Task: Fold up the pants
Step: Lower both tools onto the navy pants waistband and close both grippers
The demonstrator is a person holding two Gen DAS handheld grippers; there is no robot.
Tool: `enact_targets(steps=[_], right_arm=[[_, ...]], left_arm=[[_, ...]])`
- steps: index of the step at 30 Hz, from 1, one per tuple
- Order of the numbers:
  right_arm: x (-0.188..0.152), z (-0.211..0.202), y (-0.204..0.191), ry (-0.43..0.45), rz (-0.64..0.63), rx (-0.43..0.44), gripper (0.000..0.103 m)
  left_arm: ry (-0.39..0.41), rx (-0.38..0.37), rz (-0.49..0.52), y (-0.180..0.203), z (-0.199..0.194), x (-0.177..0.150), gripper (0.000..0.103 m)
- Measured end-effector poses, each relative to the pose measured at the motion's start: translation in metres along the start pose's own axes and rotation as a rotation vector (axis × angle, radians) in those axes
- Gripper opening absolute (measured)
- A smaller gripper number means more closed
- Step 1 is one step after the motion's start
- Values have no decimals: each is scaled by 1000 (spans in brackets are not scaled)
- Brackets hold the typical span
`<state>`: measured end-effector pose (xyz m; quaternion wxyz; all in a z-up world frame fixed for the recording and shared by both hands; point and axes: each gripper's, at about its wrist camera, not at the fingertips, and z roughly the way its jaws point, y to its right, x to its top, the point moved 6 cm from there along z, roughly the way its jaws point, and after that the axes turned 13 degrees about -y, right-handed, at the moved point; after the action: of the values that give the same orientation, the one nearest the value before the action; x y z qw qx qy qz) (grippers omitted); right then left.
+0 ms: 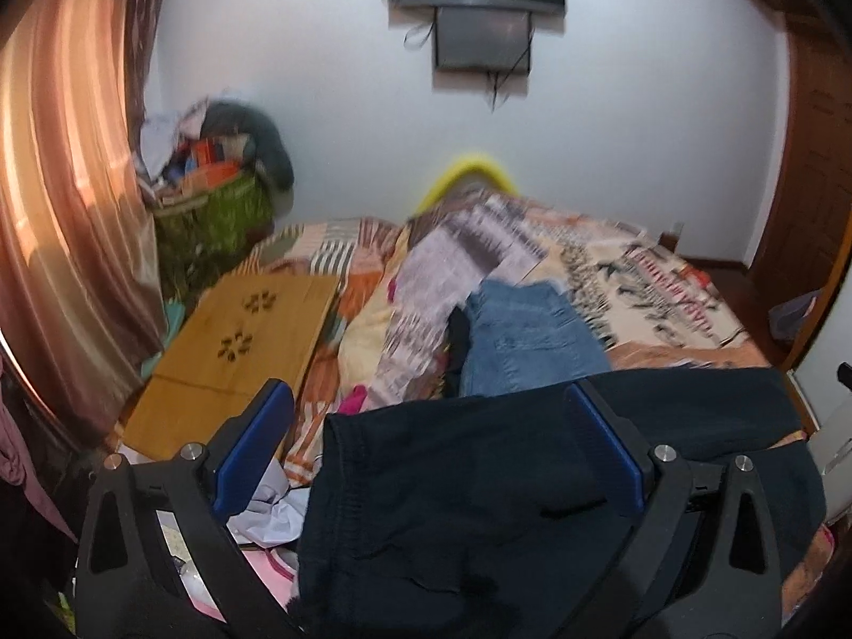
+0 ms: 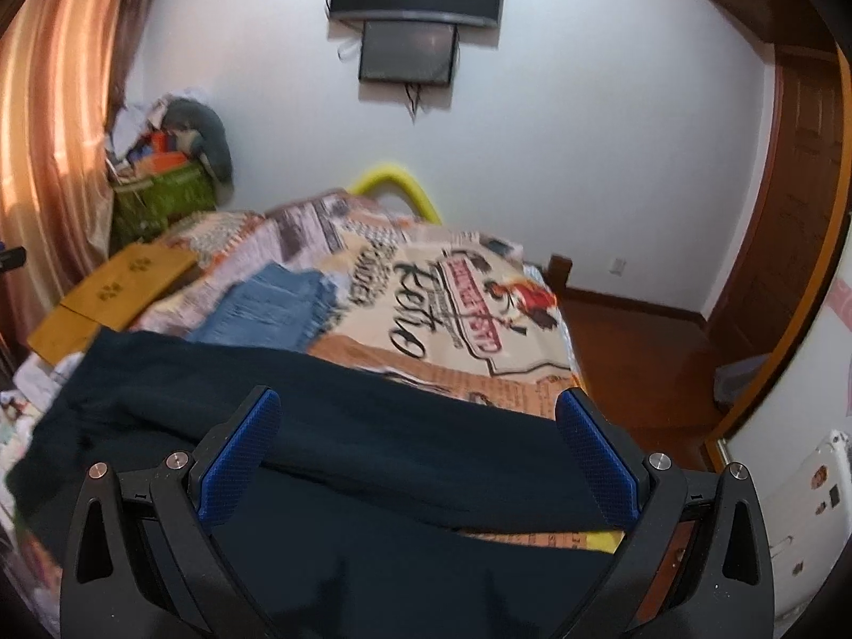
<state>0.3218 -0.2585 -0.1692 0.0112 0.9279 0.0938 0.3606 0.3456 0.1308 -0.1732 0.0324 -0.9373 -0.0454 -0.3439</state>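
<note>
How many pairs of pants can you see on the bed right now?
2: dark navy pants spread across the near edge beneath both open grippers, and folded blue jeans just beyond them. More may be hidden.

Bed (image 2: 479, 287) with printed cover, dark pants (image 2: 341, 426), folded jeans (image 2: 271, 303), wooden tray (image 1: 250, 330) lying on it

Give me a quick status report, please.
Both tongs open above dark pants, spread on bed. Folded jeans just beyond.
</note>
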Motion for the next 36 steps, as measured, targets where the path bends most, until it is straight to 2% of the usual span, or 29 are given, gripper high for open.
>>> enact_targets(steps=[4, 8, 10, 12, 16, 19, 22, 24, 26, 27, 29, 30, 31, 33, 36], right_arm=[[4, 44, 19, -92, 37, 20, 103], [6, 84, 26, -160, 47, 46, 101], [7, 103, 26, -191, 32, 61, 97], [8, 121, 23, -226, 11, 85, 94], [10, 157, 10, -304, -12, 153, 93], [15, 182, -2, -340, -47, 198, 84], [18, 203, -18, -381, -107, 251, 79], [19, 215, -24, -404, -140, 257, 75], [15, 221, -27, -418, -168, 239, 68], [12, 224, -28, -426, -185, 223, 65], [8, 222, -29, -411, -194, 202, 61], [7, 220, -29, -401, -192, 198, 53], [6, 219, -28, -398, -191, 193, 47], [5, 215, -28, -393, -194, 184, 31], [6, 210, -29, -382, -205, 171, 19]], left_arm=[[-88, 59, -2, -27, 62, 9, 90], [-197, 55, -48, -47, 123, 2, 81], [-263, 43, -80, -56, 154, -4, 71], [-325, 38, -98, -60, 180, -13, 66], [-396, 48, -103, -66, 215, -25, 60], [-443, 45, -108, -66, 237, -32, 58], [-459, 62, -91, -66, 245, -34, 58], [-466, 58, -91, -67, 249, -35, 58], [-468, 58, -106, -72, 250, -37, 50], [-471, 76, -119, -76, 251, -39, 38], [-480, 57, -167, -85, 250, -45, 36], [-471, 34, -195, -89, 247, -47, 32], [-467, 38, -205, -92, 245, -47, 19], [-472, 38, -212, -93, 243, -49, 18], [-470, 25, -216, -93, 234, -47, 11]])
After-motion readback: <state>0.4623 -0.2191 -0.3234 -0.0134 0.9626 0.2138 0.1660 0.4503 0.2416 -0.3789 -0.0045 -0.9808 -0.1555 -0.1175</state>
